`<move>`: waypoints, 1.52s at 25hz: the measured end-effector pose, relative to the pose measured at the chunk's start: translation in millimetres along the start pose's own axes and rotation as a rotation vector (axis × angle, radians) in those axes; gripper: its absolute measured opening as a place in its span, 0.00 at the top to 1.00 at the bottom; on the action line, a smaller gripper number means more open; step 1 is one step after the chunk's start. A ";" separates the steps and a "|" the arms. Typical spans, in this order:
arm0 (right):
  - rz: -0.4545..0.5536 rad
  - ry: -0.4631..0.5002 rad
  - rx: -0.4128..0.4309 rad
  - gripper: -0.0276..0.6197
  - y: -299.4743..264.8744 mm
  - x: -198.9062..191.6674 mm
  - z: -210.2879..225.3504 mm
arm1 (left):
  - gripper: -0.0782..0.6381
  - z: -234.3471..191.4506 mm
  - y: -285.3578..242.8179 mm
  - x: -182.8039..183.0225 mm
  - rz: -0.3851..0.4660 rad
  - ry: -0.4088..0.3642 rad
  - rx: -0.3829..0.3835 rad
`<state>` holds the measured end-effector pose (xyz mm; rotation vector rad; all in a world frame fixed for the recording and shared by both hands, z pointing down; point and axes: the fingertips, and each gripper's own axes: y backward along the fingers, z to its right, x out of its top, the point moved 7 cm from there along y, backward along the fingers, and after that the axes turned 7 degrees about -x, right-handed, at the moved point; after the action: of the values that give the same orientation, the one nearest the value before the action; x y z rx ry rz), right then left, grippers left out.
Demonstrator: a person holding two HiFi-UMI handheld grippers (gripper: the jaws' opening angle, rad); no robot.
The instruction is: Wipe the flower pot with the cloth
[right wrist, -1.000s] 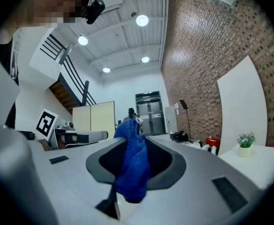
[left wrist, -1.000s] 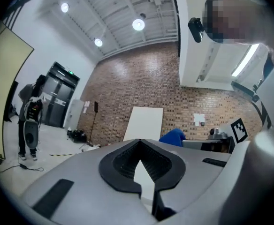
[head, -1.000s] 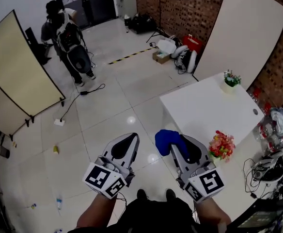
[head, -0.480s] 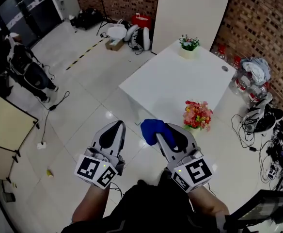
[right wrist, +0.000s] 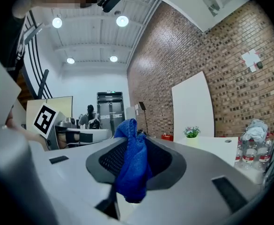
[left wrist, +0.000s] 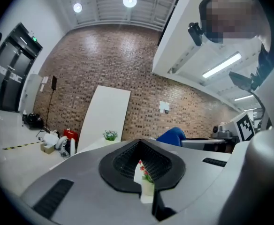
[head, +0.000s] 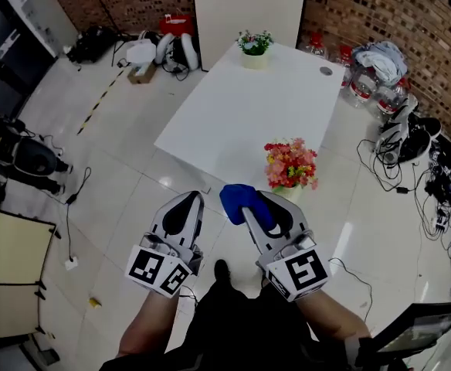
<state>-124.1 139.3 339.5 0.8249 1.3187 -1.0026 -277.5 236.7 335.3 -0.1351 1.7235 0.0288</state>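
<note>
**Right gripper clamped on the cloth, left gripper closed and empty, both short of the flower pot**

The right gripper (head: pixel 262 209) has its jaws pressed together on the blue cloth (head: pixel 237 200). In the right gripper view the cloth (right wrist: pixel 133 163) is pinched between the dark pads, with a bunched end standing up above them and a fold hanging down below. The left gripper (head: pixel 186 204) is closed with nothing in it. In the left gripper view its pads meet, leaving only a narrow slit at the tips, and through that slit the flower pot (left wrist: pixel 147 185) shows far off.

Both grippers are held side by side over the glossy floor (head: pixel 133 184), each with its marker cube toward the person. Their tips point at the near edge of the white tabletop (head: pixel 233 114).

The flower pot (head: pixel 289 192) is a pale pot with red and pink flowers. It stands upright at the near edge of the tabletop, just beyond and to the right of the cloth. No view shows the cloth touching it.

A second pot with a small green plant (head: pixel 254 52) stands at the far edge, well apart from the first. Behind it a white board (head: pixel 249 6) leans against the brick wall (head: pixel 364 10). Water bottles (head: pixel 362 91) and tangled cables (head: pixel 411 141) lie on the floor to the right of the tabletop.
</note>
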 end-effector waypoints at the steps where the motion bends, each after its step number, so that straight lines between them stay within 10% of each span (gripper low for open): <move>1: -0.002 0.007 -0.018 0.81 -3.1 -6.5 -2.4 | 0.90 -5.8 -2.4 -5.9 -0.002 0.003 -0.019; 21: -0.116 0.016 -0.546 0.81 -2.0 -209.9 23.4 | 0.90 -67.9 -69.5 -180.8 -0.186 -0.009 -0.327; 38: -0.123 0.054 -0.637 0.81 -31.7 -253.7 60.5 | 0.90 -51.1 -110.0 -231.8 -0.210 0.041 -0.364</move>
<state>-125.0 101.1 599.4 0.2876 1.6243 -0.5905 -281.2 139.7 578.2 -0.5880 1.7229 0.1861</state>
